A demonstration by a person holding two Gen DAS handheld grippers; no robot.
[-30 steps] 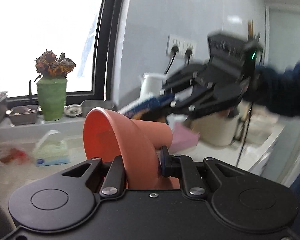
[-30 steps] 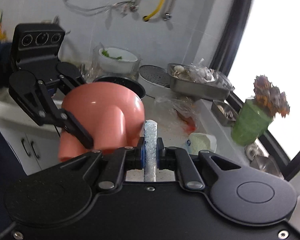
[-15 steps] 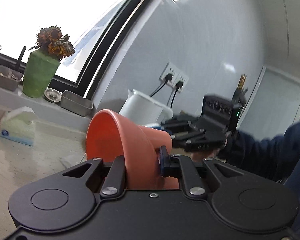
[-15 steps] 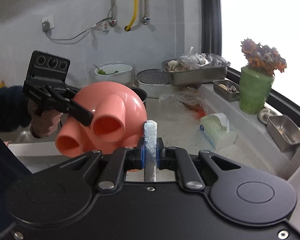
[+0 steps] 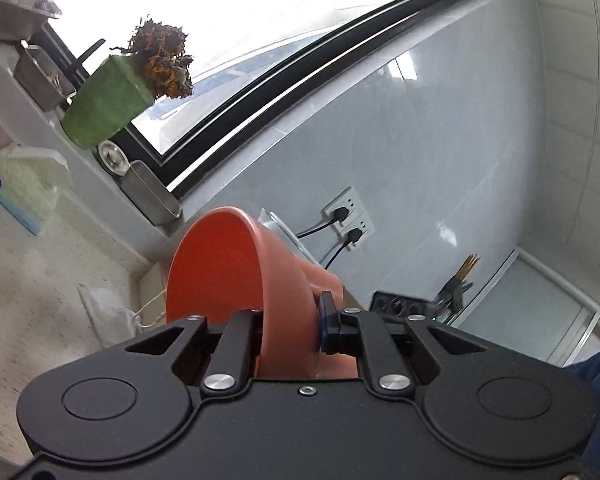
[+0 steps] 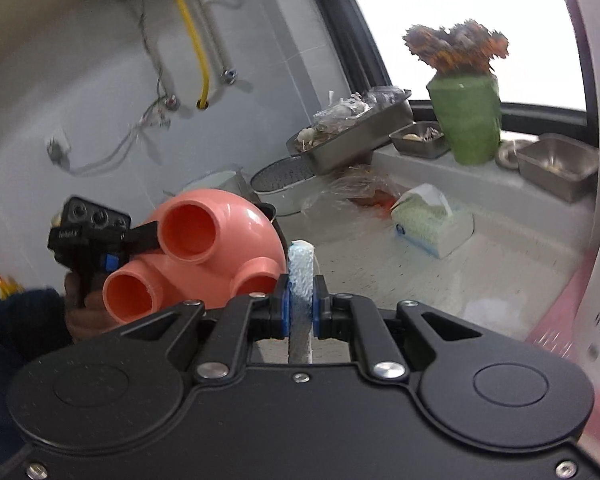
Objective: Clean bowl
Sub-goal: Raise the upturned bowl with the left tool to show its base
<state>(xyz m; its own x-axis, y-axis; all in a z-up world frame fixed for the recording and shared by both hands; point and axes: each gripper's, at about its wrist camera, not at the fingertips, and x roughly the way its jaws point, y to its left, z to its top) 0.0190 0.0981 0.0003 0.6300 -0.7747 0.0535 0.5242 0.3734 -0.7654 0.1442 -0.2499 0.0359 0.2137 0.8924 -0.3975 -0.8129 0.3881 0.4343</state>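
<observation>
My left gripper is shut on the rim of a salmon-orange bowl held on its side in the air, opening turned left. In the right wrist view the bowl's underside shows with three hollow round feet, and the left gripper clamps its rim from the left. My right gripper is shut on a thin blue-white sponge that stands edge-on just right of the bowl's outside. Whether the sponge touches the bowl cannot be told.
A green vase of dried flowers, steel trays and a small steel tin line the windowsill. A tissue pack lies on the speckled counter. A pink-and-white object is close on the right. Wall sockets sit behind the bowl.
Both grippers have swung and tilted. The bowl's feet now face the right wrist camera more squarely. The right gripper has dropped behind the bowl in the left wrist view. Both grips unchanged.
</observation>
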